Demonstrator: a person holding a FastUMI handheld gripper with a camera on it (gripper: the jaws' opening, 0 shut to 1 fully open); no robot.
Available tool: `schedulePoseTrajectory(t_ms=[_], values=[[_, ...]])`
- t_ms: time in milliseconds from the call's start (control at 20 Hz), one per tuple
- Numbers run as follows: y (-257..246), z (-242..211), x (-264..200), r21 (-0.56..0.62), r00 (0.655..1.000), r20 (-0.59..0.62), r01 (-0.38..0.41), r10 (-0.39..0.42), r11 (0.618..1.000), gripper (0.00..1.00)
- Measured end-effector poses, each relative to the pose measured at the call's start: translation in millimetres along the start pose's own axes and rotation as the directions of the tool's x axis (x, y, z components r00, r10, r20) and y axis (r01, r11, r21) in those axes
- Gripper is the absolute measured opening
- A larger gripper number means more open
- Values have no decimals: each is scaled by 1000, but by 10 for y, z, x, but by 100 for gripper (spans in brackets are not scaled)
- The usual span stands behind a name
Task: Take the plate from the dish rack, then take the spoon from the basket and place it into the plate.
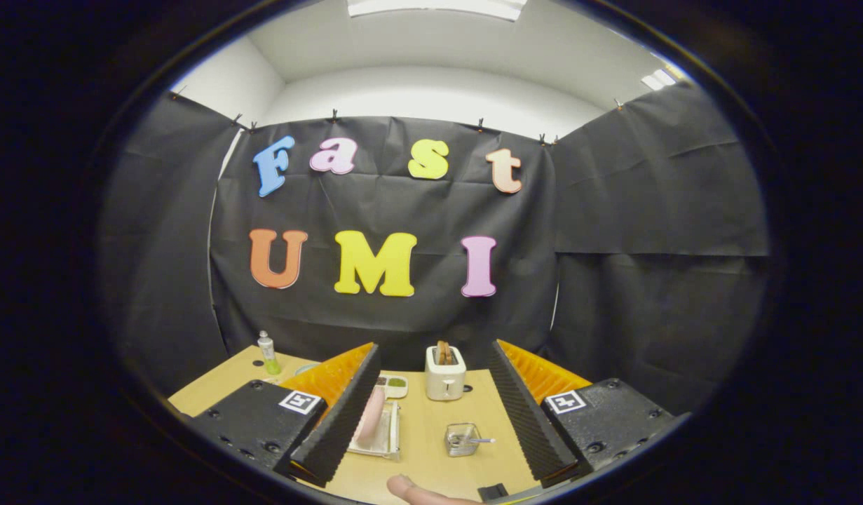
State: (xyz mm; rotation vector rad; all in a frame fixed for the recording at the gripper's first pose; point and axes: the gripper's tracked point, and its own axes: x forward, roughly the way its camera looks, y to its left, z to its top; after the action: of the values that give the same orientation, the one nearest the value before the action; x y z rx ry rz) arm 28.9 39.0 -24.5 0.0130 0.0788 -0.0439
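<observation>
plate [371, 415] stands in the dish rack [389, 438] ahead, by one finger of the wide-spread gripper [431, 442].

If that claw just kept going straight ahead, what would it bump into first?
Probably the small clear basket holding a spoon, just ahead between the open claw's fingers; beyond it stands the white toaster. Depth is hard to judge.

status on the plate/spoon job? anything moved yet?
Nothing looks done yet. The pink plate stands on edge in the dish rack, and the spoon sits in the small basket, both beyond the fingers. In hand: nothing; the gripper is open and holds nothing, above the table. Left: take the plate out of the rack, then put the spoon in it.
</observation>
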Motion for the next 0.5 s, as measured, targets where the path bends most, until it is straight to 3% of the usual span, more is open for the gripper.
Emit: schedulePoseTrajectory(t_ms=[300, 500], values=[[307, -276, 675, -62, 991, -130, -8, -1, 998, 100], [627, -558, 1234, -43, 959, -281, -61, 47, 997, 100]])
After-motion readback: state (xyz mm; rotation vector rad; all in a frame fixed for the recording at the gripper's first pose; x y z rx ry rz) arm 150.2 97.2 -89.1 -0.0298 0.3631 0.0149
